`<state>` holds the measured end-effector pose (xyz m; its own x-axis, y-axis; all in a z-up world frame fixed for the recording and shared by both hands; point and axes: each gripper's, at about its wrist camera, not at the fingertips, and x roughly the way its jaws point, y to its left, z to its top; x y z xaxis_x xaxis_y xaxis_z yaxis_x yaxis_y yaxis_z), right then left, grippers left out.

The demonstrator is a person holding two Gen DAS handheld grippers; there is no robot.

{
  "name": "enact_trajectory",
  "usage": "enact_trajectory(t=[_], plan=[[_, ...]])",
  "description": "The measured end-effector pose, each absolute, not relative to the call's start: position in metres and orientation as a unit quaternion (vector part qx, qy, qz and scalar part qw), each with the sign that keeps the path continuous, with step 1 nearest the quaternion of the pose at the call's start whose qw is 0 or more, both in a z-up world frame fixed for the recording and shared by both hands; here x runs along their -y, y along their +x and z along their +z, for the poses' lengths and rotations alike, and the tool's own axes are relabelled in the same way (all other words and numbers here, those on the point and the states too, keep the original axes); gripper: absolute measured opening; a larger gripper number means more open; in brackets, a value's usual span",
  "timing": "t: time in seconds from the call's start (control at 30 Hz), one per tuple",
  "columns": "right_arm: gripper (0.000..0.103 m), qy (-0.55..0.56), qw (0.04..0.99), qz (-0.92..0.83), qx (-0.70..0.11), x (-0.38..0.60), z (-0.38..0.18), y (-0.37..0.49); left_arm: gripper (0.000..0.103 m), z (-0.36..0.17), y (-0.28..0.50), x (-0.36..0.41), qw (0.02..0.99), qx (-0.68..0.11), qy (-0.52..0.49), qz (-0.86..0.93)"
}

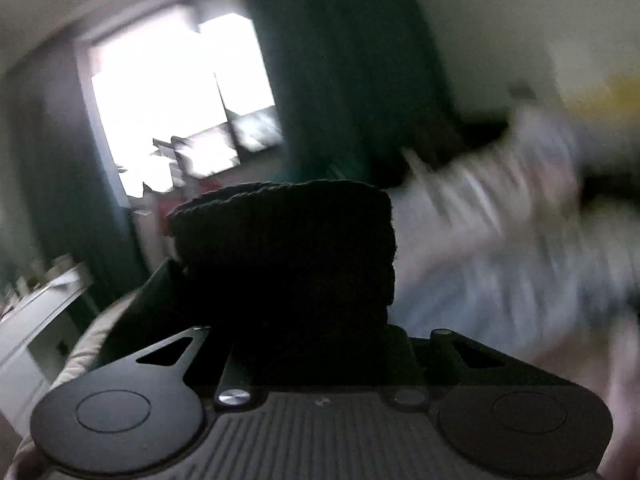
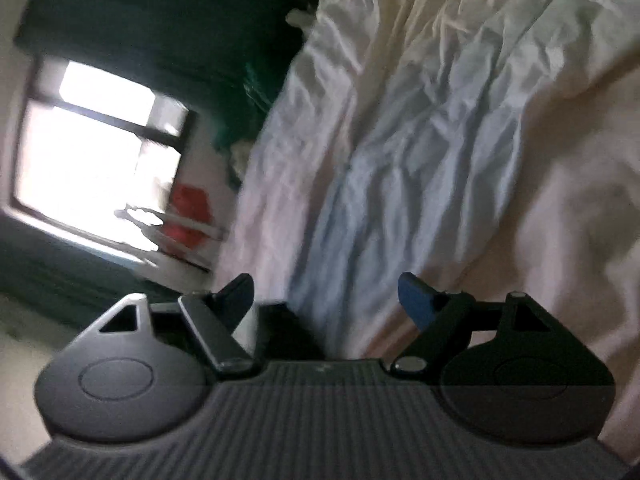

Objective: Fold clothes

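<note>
A bright window (image 1: 176, 92) with a dark curtain (image 1: 340, 60) beside it fills the far side of the room, and a bed under a rumpled pale sheet (image 2: 440, 120) takes up the right of both views. The whole scene is blurred and tilted.

In the left wrist view, the left gripper (image 1: 304, 320) is closed narrow on a dark knitted garment (image 1: 288, 248). The cloth rises straight out from between the fingers, which it hides completely, and its ribbed edge stands up in front of the window. To its right the sheet shows only as pale streaks.

The right wrist view shows none of that garment. There the right gripper (image 2: 326, 300) stands wide with nothing between its blue-tipped fingers (image 2: 416, 300), just above the sheet. A red object (image 2: 188, 216) sits below the window, too blurred to identify.
</note>
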<state>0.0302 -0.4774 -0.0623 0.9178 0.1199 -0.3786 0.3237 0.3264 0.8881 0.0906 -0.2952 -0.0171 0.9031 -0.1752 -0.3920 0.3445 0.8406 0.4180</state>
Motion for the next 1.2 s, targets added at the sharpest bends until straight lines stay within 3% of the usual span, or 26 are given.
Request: enact_trajectory(t=[0.13, 0.17, 0.2, 0.27, 0.67, 0.77, 0.87, 1.1, 1.13, 1.17, 1.2], plan=[[0.082, 0.574, 0.795, -0.042, -0.193, 0.473, -0.066, 0.033, 0.032, -0.036, 0.084, 0.303, 0.931, -0.156, 0.295, -0.148], [0.082, 0.573, 0.795, -0.032, -0.197, 0.471, -0.066, 0.037, 0.041, -0.034, 0.085, 0.302, 0.926, -0.160, 0.304, -0.155], [0.082, 0.571, 0.796, -0.019, -0.202, 0.468, -0.065, 0.042, 0.060, -0.031, 0.085, 0.300, 0.921, -0.163, 0.311, -0.172], [0.082, 0.559, 0.802, 0.007, -0.212, 0.460, -0.060, 0.053, 0.087, -0.025, 0.075, 0.285, 0.912, -0.152, 0.324, -0.198], [0.084, 0.445, 0.859, 0.098, -0.233, 0.398, -0.021, 0.060, 0.091, -0.019, 0.022, 0.136, 0.919, -0.157, 0.348, -0.098], [0.091, 0.397, 0.881, 0.084, -0.241, 0.381, -0.016, 0.058, 0.096, -0.024, 0.034, 0.101, 0.939, -0.205, 0.264, -0.074], [0.090, 0.380, 0.881, 0.072, -0.274, 0.372, -0.024, 0.065, 0.096, -0.022, 0.045, 0.071, 0.956, -0.244, 0.150, -0.067], [0.090, 0.368, 0.882, 0.056, -0.289, 0.352, -0.038, 0.084, 0.097, -0.022, 0.048, 0.047, 0.958, -0.270, 0.063, -0.069], [0.087, 0.362, 0.887, 0.058, -0.281, 0.350, -0.036, 0.084, 0.097, -0.022, 0.047, 0.038, 0.957, -0.276, 0.051, -0.069], [0.069, 0.356, 0.892, 0.059, -0.273, 0.347, -0.033, 0.084, 0.097, -0.023, 0.047, 0.032, 0.955, -0.285, 0.035, -0.069], [0.068, 0.350, 0.896, 0.061, -0.265, 0.345, -0.031, 0.084, 0.097, -0.027, 0.044, 0.028, 0.953, -0.293, 0.019, -0.073]])
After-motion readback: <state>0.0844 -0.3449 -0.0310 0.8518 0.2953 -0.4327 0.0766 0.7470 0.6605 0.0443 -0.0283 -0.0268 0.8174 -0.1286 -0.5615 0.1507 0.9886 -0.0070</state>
